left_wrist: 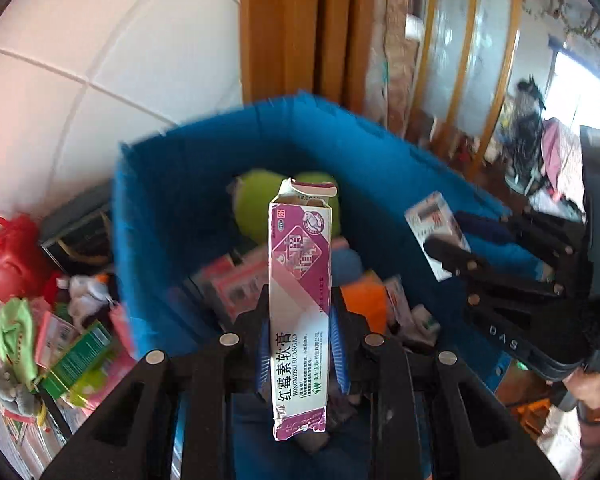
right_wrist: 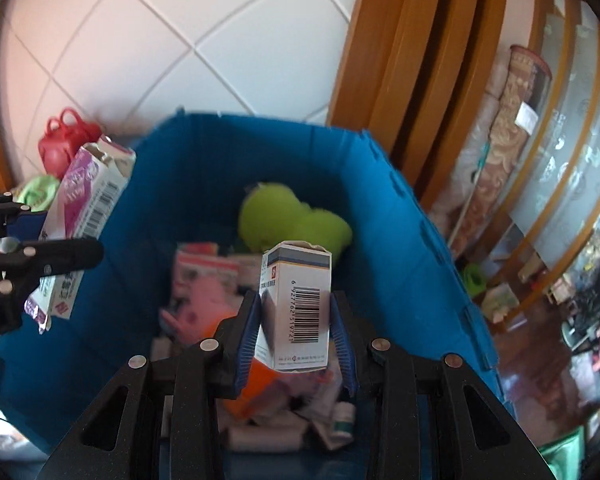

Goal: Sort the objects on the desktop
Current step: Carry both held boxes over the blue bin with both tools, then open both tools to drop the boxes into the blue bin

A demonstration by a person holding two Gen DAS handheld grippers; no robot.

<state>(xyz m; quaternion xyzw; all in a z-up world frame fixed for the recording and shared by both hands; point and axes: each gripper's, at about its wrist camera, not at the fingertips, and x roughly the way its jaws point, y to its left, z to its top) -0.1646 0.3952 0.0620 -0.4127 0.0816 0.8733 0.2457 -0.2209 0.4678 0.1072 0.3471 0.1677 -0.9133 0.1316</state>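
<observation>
My left gripper (left_wrist: 300, 312) is shut on a long purple-and-white ointment box (left_wrist: 300, 264), held upright over the blue bin (left_wrist: 204, 152). In the right wrist view the same box (right_wrist: 80, 208) and left gripper (right_wrist: 60, 236) hang at the bin's left edge. Above the bin's (right_wrist: 204, 160) middle, my right gripper (right_wrist: 296, 312) is shut on a small white carton with a barcode (right_wrist: 300, 304). From the left wrist view, that carton (left_wrist: 436, 228) and the right gripper (left_wrist: 446, 236) show at the right. Inside the bin lie a green plush toy (right_wrist: 288, 220), an orange item and several small boxes.
A red toy bag (left_wrist: 8, 256) and a heap of boxes and small toys (left_wrist: 72, 352) lie left of the bin against the white tiled wall (left_wrist: 100, 40). A wooden door frame (right_wrist: 400, 60) and glass-fronted cabinet (right_wrist: 560, 152) stand behind and to the right.
</observation>
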